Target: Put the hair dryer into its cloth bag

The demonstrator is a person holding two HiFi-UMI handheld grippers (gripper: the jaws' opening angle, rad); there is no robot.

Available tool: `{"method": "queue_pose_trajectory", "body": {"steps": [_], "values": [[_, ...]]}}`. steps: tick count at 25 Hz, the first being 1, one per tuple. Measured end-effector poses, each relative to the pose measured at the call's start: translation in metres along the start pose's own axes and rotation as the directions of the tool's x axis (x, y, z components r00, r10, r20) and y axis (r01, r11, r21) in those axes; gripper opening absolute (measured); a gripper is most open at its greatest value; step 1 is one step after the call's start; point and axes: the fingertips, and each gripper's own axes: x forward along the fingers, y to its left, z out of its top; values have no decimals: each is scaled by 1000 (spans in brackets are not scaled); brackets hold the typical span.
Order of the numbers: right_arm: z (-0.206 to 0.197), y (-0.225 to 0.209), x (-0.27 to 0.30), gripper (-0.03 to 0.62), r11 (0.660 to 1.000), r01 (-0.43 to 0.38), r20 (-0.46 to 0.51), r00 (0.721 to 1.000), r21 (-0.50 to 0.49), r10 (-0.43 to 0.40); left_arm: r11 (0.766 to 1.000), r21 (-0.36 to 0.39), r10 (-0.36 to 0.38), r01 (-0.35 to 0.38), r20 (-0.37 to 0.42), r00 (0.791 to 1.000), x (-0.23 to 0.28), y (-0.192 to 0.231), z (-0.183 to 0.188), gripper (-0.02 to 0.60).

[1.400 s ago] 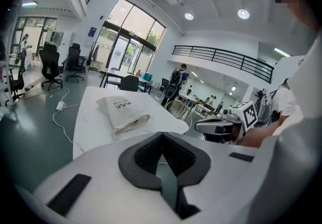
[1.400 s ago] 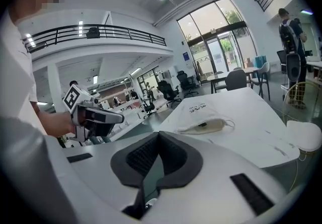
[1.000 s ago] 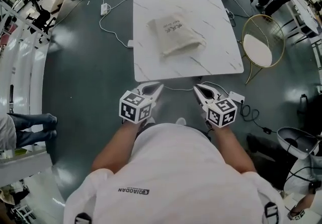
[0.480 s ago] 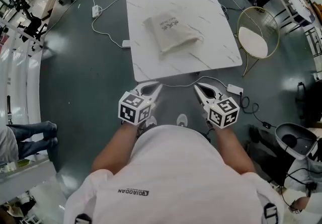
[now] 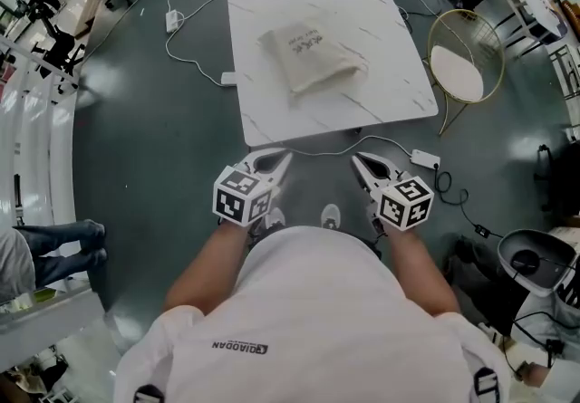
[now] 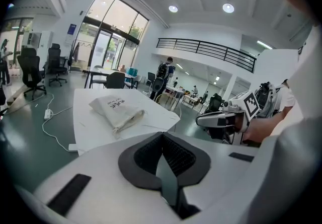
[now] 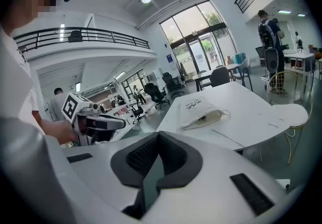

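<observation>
The beige cloth bag [image 5: 308,57] lies bulging on the white marble table [image 5: 381,93], its drawstring mouth toward the right. No hair dryer shows outside it. My left gripper [image 5: 282,157] and right gripper [image 5: 356,159] hover side by side short of the table's near edge, both shut and empty. In the left gripper view the bag [image 6: 116,112] lies well beyond the shut jaws [image 6: 162,136], with the right gripper [image 6: 221,120] off to the side. From the right gripper view I see the bag [image 7: 201,115] past the shut jaws [image 7: 158,137], and the left gripper [image 7: 100,122] too.
A gold-framed round stool [image 5: 458,75] stands right of the table. A white cable runs over the floor from a power strip [image 5: 172,21] to a plug [image 5: 228,79] by the table's left edge. A power adapter [image 5: 424,158] lies near the right gripper. Office chairs stand behind.
The head view has shifted slightly, so the table and bag sit a bit higher and further left in the picture. Both grippers stay shut in about the same place.
</observation>
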Motion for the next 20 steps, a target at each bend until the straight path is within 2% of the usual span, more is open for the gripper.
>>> {"method": "queue_pose_trajectory", "body": {"steps": [10, 15, 20], "values": [[5, -3, -1, 21, 1000, 15, 9, 1000, -20, -15, 1000, 9, -1, 1, 5, 1000, 2, 0, 6, 28], [9, -2, 2, 21, 1000, -1, 25, 1000, 18, 0, 1000, 14, -2, 2, 6, 1000, 0, 3, 7, 28], [10, 0, 0, 21, 1000, 1, 23, 1000, 8, -1, 1000, 21, -2, 2, 0, 1000, -2, 0, 7, 28]]}}
